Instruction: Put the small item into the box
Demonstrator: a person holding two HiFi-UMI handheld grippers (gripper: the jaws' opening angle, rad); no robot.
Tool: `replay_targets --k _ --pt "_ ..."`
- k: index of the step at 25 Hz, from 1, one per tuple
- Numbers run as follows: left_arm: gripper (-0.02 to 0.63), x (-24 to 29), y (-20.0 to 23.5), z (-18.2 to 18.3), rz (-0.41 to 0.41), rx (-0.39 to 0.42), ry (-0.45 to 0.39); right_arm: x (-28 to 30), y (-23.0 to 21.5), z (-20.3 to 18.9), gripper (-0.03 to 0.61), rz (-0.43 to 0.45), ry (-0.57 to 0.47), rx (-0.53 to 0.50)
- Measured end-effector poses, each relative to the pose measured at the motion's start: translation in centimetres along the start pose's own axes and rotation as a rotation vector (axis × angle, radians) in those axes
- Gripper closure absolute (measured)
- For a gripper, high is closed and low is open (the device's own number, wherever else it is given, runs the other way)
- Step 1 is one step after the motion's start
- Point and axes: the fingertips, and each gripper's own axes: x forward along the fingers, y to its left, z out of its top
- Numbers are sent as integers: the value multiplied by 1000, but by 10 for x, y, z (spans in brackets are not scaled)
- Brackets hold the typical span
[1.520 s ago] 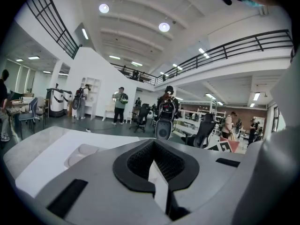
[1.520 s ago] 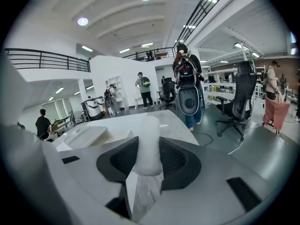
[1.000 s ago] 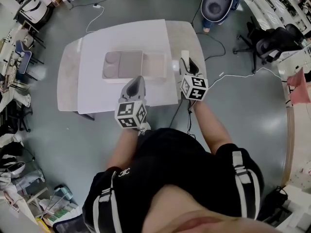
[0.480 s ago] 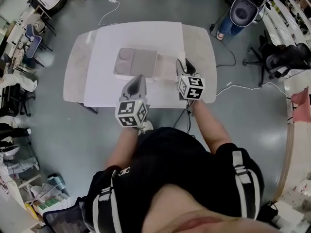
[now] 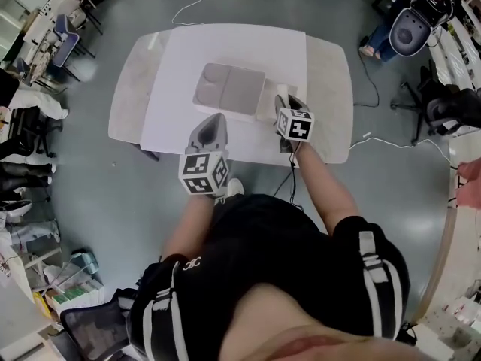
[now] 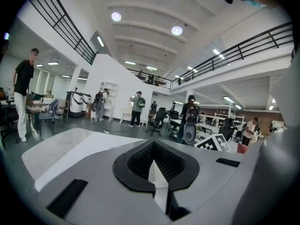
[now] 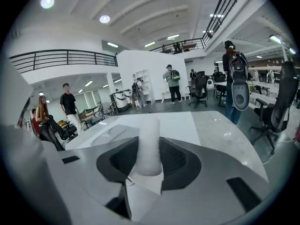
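Note:
A shallow grey box [image 5: 229, 89] with two hollows lies on the white table [image 5: 180, 66]; the right gripper view shows it as a low tray [image 7: 117, 131]. My right gripper [image 5: 282, 101] hangs just right of the box, shut on a small white cylinder [image 7: 149, 144] that stands upright between the pads. My left gripper [image 5: 213, 119] hovers over the table's near edge, in front of the box. Its jaws meet with nothing between them [image 6: 154, 170].
The table's right part is a grey marbled top [image 5: 331, 89]. Cables [image 5: 188, 6] trail over the floor behind and to the right. Office chairs [image 5: 451, 104] and a grey machine [image 5: 412, 30] stand at the right. Several people stand across the hall [image 7: 174, 81].
My right gripper has carried the white cylinder left, closer to the box's right side. The head view has shifted, so the table sits further right. My left gripper has barely moved.

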Motion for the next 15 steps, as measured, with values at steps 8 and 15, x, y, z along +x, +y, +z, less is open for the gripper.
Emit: replay_targets --k 8,15 --pt "609 -7 23 -10 34 -16 25 41 -7 -55 440 -42 181 51" --pt "609 -6 40 -16 53 -32 40 56 -17 -81 440 -81 264 61"
